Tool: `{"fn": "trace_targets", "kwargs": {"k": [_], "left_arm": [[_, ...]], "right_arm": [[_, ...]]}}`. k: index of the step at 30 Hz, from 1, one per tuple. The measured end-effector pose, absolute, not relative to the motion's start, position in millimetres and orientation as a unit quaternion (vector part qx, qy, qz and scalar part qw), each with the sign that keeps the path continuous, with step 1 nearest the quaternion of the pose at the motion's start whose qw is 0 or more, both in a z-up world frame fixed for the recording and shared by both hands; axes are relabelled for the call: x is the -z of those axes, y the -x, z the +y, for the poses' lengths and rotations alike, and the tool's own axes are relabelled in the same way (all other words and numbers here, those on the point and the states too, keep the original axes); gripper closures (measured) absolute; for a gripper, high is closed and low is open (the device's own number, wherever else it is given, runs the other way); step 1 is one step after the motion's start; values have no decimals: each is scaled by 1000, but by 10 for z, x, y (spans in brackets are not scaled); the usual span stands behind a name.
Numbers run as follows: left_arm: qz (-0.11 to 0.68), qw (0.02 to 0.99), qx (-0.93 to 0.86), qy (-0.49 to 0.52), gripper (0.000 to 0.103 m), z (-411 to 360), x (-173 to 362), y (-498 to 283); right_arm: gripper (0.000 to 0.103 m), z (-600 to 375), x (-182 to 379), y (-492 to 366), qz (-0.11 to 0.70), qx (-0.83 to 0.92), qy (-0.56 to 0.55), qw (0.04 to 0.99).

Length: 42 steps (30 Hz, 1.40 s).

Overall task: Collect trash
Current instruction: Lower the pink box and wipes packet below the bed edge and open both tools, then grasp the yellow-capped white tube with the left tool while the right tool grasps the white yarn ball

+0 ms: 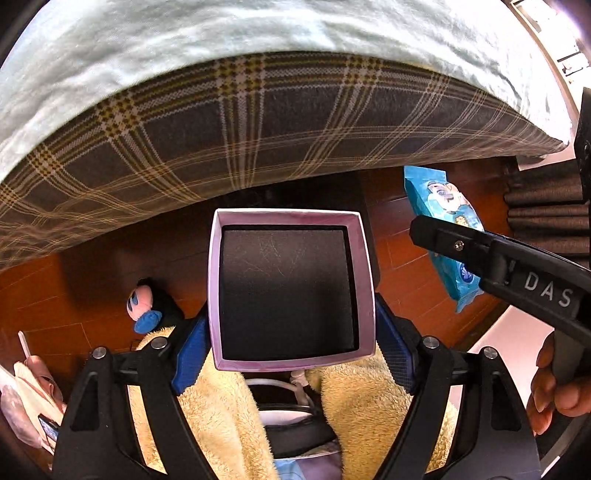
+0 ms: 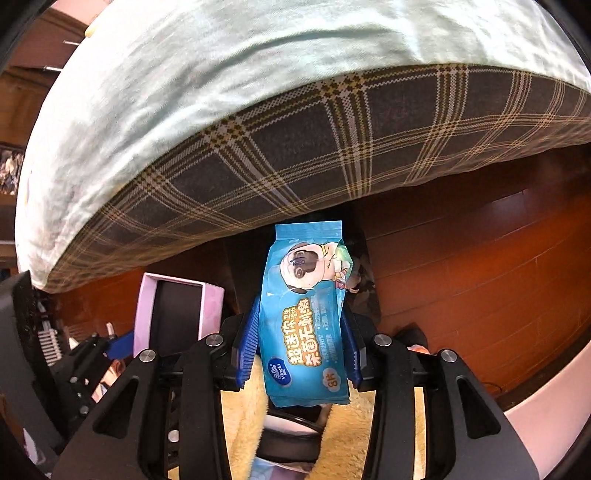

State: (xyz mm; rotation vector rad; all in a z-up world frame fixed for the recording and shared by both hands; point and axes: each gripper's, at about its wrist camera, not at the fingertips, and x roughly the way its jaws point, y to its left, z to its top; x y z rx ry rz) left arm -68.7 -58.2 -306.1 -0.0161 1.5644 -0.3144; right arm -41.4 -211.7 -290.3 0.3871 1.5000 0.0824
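My left gripper (image 1: 291, 349) is shut on a pink-rimmed square box (image 1: 290, 291) with a dark inside, held open side toward the camera above the floor. My right gripper (image 2: 299, 345) is shut on a blue wet-wipe packet (image 2: 306, 314) with a cartoon dog print, held upright. In the left wrist view the packet (image 1: 443, 206) and the right gripper's black body (image 1: 517, 266) show at the right. In the right wrist view the box (image 2: 177, 314) shows at the left.
A bed with a plaid sheet (image 1: 258, 129) and pale green cover (image 1: 221, 33) fills the top. Red-brown wood floor (image 2: 480, 258) lies below. A small plush toy (image 1: 146, 306) sits on the floor. Yellow fleece (image 1: 221, 413) lies under the grippers. Pink papers (image 1: 29, 391) lie at the left.
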Motion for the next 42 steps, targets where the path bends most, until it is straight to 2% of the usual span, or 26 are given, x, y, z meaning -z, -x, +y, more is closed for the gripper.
{"fn": "trace_targets", "kwargs": {"k": [5, 8, 12, 20, 33, 42], "left_arm": [[703, 697, 142, 13, 27, -565, 3011, 631], [702, 697, 145, 11, 25, -572, 2975, 615], [699, 701, 143, 13, 20, -555, 2916, 608], [683, 719, 128, 22, 20, -422, 2592, 577], [605, 786, 118, 51, 20, -228, 1653, 210], [577, 809, 102, 39, 20, -98, 1476, -410]], "right_arm": [[60, -2163, 2848, 415, 676, -35, -177, 715], [54, -2204, 2830, 388, 674, -32, -179, 716], [52, -2248, 2778, 368, 671, -28, -177, 720], [48, -2319, 2442, 346, 650, -23, -175, 739], [48, -2354, 1734, 158, 584, -35, -182, 790], [48, -2265, 1518, -437, 561, -43, -161, 811]]}}
